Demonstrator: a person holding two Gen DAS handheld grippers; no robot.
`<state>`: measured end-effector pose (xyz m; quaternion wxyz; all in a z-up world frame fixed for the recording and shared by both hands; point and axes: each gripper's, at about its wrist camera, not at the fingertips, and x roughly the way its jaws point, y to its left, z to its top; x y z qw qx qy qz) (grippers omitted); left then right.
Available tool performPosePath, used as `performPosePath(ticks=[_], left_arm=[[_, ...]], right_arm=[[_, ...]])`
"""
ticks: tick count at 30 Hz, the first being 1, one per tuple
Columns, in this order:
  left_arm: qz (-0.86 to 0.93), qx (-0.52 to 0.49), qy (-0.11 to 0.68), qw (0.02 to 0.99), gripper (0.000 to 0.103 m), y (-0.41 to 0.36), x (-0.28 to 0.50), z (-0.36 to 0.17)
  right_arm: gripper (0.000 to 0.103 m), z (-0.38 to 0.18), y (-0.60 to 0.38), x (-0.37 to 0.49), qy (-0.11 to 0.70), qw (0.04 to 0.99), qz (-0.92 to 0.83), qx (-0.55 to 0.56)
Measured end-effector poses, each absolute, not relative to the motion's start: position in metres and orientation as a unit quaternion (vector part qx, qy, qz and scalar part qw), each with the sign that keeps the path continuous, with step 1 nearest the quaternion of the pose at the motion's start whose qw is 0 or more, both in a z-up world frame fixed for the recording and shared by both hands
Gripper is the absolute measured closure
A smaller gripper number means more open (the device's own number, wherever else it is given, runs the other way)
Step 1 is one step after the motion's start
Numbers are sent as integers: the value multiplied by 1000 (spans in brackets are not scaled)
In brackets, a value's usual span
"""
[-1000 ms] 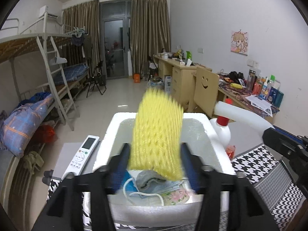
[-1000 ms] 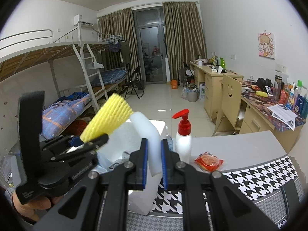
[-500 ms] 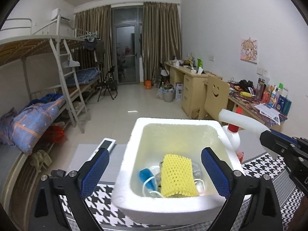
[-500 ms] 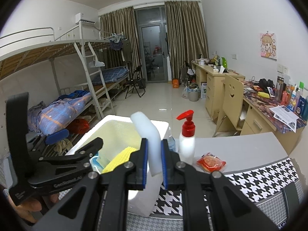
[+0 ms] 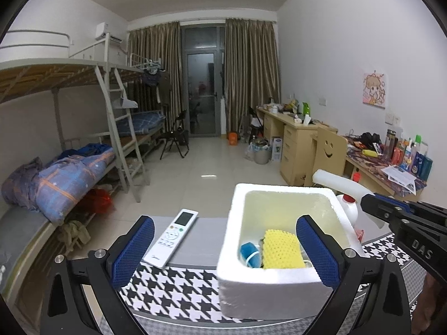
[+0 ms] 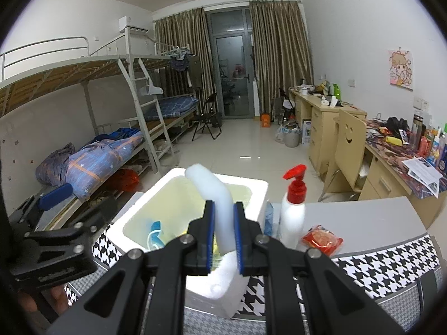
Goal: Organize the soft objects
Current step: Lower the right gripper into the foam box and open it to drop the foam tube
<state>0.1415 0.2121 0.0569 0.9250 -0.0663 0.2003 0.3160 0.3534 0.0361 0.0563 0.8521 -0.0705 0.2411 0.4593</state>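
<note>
Foam box [image 5: 279, 287] containing yellow foam net [image 5: 282, 249]; left gripper [image 5: 223, 254] spread wide and empty; right gripper [image 6: 224, 238] clamped on white foam tube [image 6: 216, 192] above box.

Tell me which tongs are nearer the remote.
Left. The left tongs are open, with the left pad right beside the remote. The right tongs are on the far side of the foam box, shut on a white foam strip.
</note>
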Motion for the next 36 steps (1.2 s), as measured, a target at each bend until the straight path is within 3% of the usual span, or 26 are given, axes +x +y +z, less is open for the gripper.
performPosePath(ticks=[29,35,36], left_arm=[[353,-87,181,914,1,228,79,50],[360,-93,180,911,1,234,68,46],[361,-94,181,910,1,235,68,45]], right_arm=[[85,37,78,357,274,834,471,-86],[83,29,87,360,286,832,467,-95],[78,29,88,360,286,833,464,-95]])
